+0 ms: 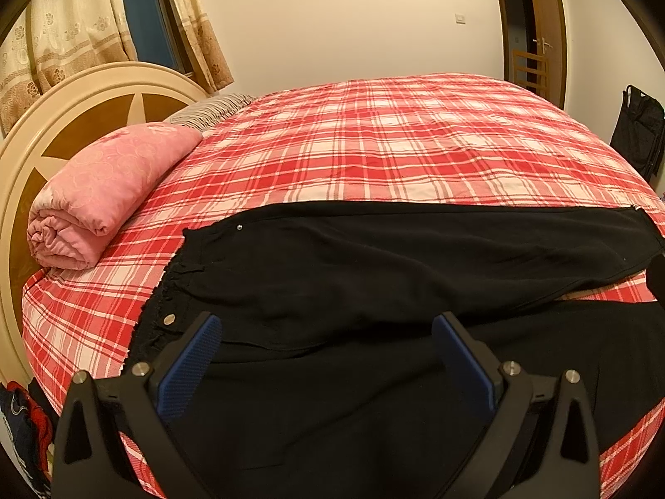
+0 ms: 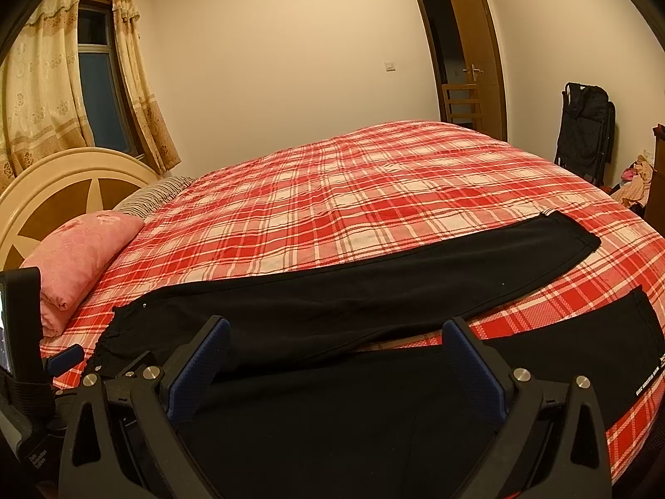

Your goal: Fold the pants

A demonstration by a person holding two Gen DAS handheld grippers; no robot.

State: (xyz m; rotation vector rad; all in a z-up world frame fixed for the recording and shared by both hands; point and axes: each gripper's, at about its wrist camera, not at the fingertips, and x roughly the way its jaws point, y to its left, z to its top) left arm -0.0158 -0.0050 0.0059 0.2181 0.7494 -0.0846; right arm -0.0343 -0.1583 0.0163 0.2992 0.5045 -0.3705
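Note:
Black pants (image 1: 374, 274) lie spread flat on the red plaid bed (image 1: 374, 145), waistband to the left, two legs running right with a gap of sheet between them. My left gripper (image 1: 328, 324) is open and empty, hovering over the near leg close to the waistband (image 1: 166, 303). In the right wrist view the pants (image 2: 374, 291) stretch across the bed (image 2: 353, 199). My right gripper (image 2: 336, 328) is open and empty above the near leg, by the crotch. The left gripper's body (image 2: 25, 332) shows at the left edge.
A rolled pink quilt (image 1: 104, 191) lies by the round headboard (image 1: 83, 100) at the left, with a striped pillow (image 1: 208, 110) behind it. A black bag (image 2: 586, 124) and an open door (image 2: 469, 54) stand beyond the bed. Clothes (image 1: 20, 424) lie at the bed's left side.

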